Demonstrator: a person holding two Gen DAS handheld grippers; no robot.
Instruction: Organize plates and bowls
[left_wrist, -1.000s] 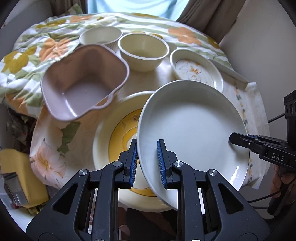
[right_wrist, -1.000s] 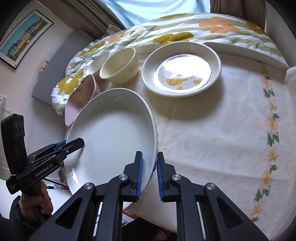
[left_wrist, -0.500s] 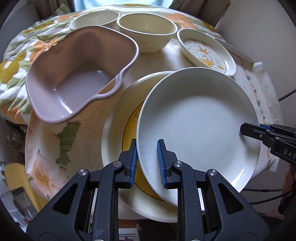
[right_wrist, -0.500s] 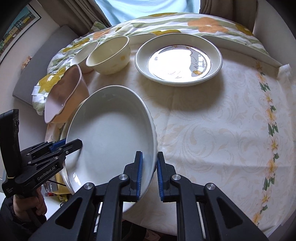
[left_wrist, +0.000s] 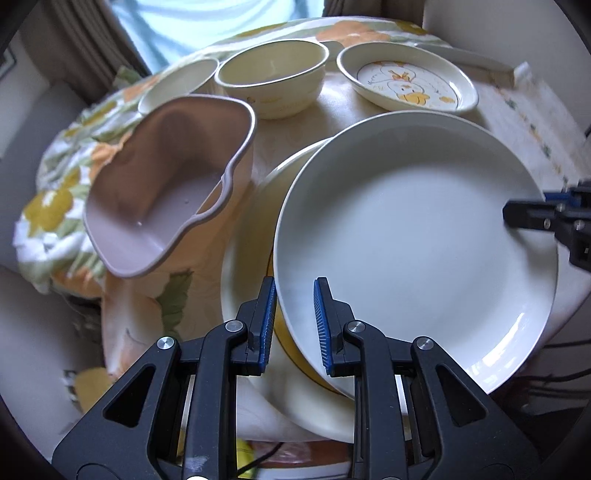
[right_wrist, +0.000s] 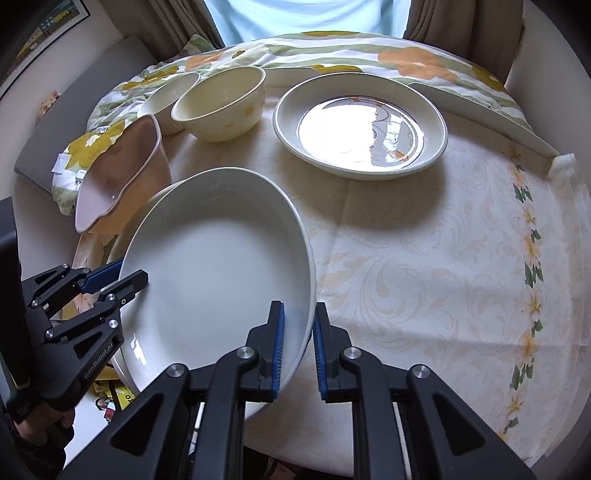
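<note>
Both grippers have hold of the same white plate (left_wrist: 413, 236), one at each side of its rim, which I take to be for steadiness: a wide, shallow dish would tip if pinched at one edge only. The left gripper (left_wrist: 294, 325) is clamped nearly shut on the near-left rim, and the right gripper (right_wrist: 298, 345) is clamped shut on the opposite rim. The plate hangs tilted just above a yellow-patterned plate (left_wrist: 251, 236) lying on the table (right_wrist: 424, 258) at its near-left edge, so stacking looks like the aim (I cannot tell whether the two already touch). To the left sits a pinkish bowl (left_wrist: 166, 181), beyond it two cream bowls (left_wrist: 271, 83), and a duck-printed plate (left_wrist: 408, 81) stands far right, well apart.
</note>
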